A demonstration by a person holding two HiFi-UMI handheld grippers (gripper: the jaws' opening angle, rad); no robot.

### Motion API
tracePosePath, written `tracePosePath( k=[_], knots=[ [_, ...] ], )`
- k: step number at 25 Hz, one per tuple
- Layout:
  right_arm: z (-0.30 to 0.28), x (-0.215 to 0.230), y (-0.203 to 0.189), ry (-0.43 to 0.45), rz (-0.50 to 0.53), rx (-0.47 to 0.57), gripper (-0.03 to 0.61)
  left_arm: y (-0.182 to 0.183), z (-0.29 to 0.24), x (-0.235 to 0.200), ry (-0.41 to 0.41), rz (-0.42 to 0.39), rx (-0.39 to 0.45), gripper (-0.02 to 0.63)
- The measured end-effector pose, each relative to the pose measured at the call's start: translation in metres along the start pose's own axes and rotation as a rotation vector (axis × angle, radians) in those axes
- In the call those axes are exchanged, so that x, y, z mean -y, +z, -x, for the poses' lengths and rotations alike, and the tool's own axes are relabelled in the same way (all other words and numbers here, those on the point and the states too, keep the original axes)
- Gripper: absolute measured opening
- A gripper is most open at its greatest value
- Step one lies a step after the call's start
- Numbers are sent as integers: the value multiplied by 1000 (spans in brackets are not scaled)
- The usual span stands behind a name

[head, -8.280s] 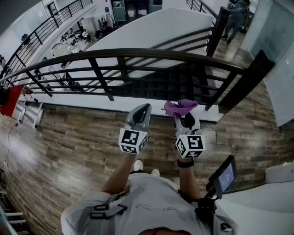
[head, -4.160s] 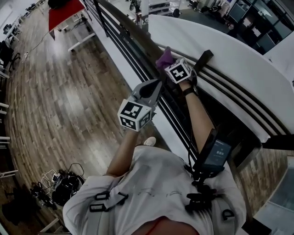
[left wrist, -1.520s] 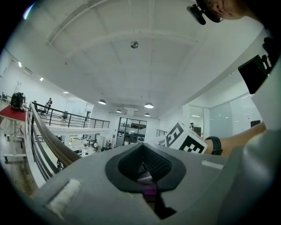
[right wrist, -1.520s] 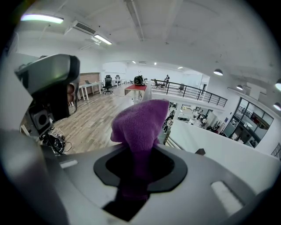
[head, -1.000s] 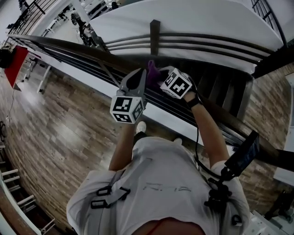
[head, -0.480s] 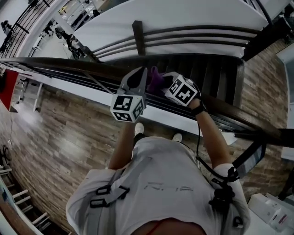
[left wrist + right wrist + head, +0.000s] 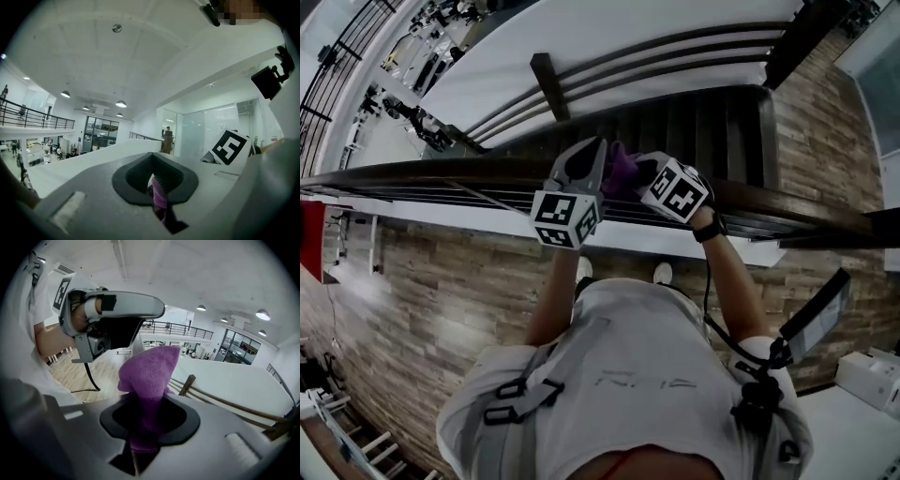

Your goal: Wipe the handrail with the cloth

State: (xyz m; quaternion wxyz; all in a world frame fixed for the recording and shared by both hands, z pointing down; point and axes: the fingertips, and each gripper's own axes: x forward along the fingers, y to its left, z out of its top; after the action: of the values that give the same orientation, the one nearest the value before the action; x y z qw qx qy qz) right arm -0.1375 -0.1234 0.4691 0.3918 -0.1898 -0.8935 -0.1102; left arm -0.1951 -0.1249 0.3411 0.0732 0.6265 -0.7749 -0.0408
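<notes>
Masking where cloth (image 7: 622, 169) is meeting handrail (image 7: 441, 173) in head view. Clamping bunched cloth in right tongs (image 7: 143, 425), angling down at the rail. Pinching a cloth sliver in left tongs (image 7: 157, 187), pointing level alongside.

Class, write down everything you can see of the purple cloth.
The cloth is purple, fuzzy like a towel, bunched into an upright tuft. The right hand-held gripper is shut on its lower part, and a thin strip sits in the slit between the jaws of the left hand-held gripper. In the head view it lies between both, over the dark handrail; whether it touches the rail cannot be seen.
</notes>
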Motion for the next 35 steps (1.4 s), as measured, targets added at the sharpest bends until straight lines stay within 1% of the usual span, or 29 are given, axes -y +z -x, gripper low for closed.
tracePosePath(
  k=[6, 9, 14, 17, 21, 29, 35],
  knots=[
    [32, 18, -35, -91, -97, 2, 107, 4, -28, 41, -123, -23, -14, 0],
    [51, 27, -56, -155, -138, 1, 107, 4, -41, 63, -180, -36, -20, 0],
    [85, 44, -96, -266, -212, -2, 107, 3, -68, 110, -300, -60, -28, 0],
    [107, 55, -125, -337, -260, -3, 107, -1, -85, 145, -376, -75, -36, 0],
    [147, 69, -168, -458, -348, -6, 107, -8, -100, 192, -480, -88, -46, 0],
    [216, 92, -239, -624, -467, -7, 107, -16, -123, 271, -623, -93, -54, 0],
    [276, 107, -301, -768, -583, 4, 107, -31, -136, 335, -740, -99, -92, 0]
  ],
)
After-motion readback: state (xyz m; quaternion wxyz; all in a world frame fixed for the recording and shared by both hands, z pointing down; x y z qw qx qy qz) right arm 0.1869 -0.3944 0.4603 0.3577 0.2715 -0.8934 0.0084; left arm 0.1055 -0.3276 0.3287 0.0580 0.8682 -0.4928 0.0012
